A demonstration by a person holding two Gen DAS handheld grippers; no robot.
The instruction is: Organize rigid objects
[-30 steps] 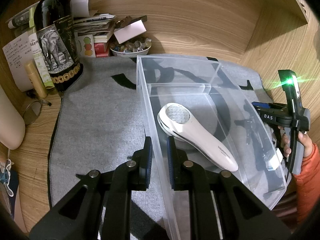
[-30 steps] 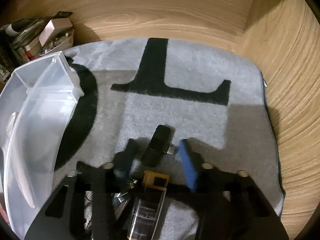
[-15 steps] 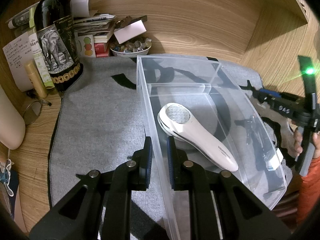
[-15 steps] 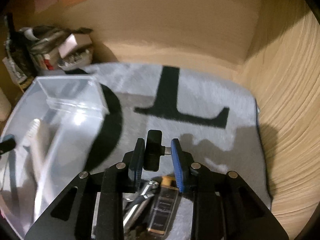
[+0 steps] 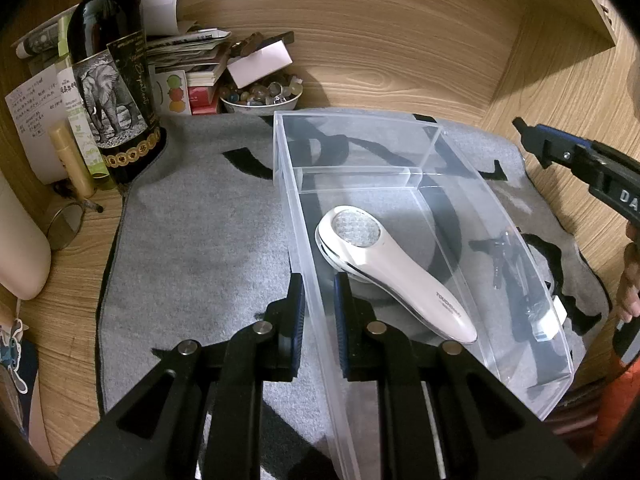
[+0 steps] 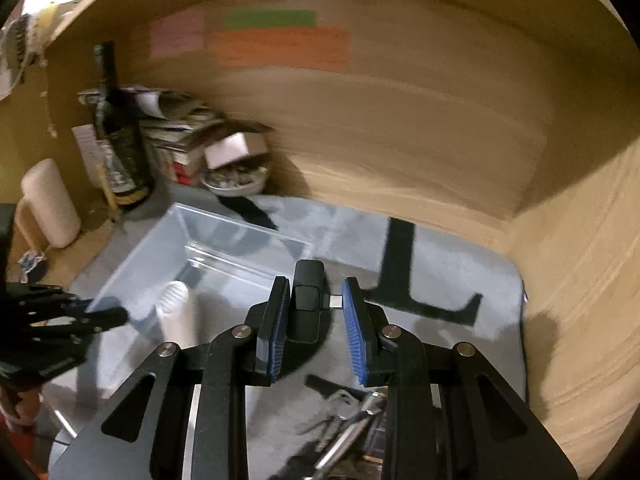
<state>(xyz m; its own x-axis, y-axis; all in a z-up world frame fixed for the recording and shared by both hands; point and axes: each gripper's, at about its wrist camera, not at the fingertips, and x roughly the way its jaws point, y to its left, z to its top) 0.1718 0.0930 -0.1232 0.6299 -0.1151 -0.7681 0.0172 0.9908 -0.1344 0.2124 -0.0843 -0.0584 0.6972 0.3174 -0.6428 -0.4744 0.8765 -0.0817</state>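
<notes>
- We see the clear bin (image 5: 420, 184) sitting on the gray mat (image 5: 192, 248) on the desk (image 5: 72, 304). Our left hand-held gripper (image 5: 319, 316) has its two pads pinched tight on the bin's near-left wall, one pad outside and one inside. If that grip pulls or tips, we think the bin could slide and the drop could miss.
- The white shaver thing (image 5: 384, 272) lies flat in the bin's big front part. Its round head points to about 11 o'clock and its handle to about 5 o'clock. It takes up a lot of room, so we think a new thing could land on it and bounce.
- Our right hand-held gripper (image 6: 316, 312) is up in the air, near the bin's right side. Its blue pads are partly open, with the small black plug (image 6: 306, 300) between them. The left pad touches the plug's body, and the right pad seems to touch only its little metal tip at 3 o'clock.
- The plug stands long-ways toward 12 o'clock. With so small a hold, we think it could twist or slip out. The view is blurry too.
</notes>
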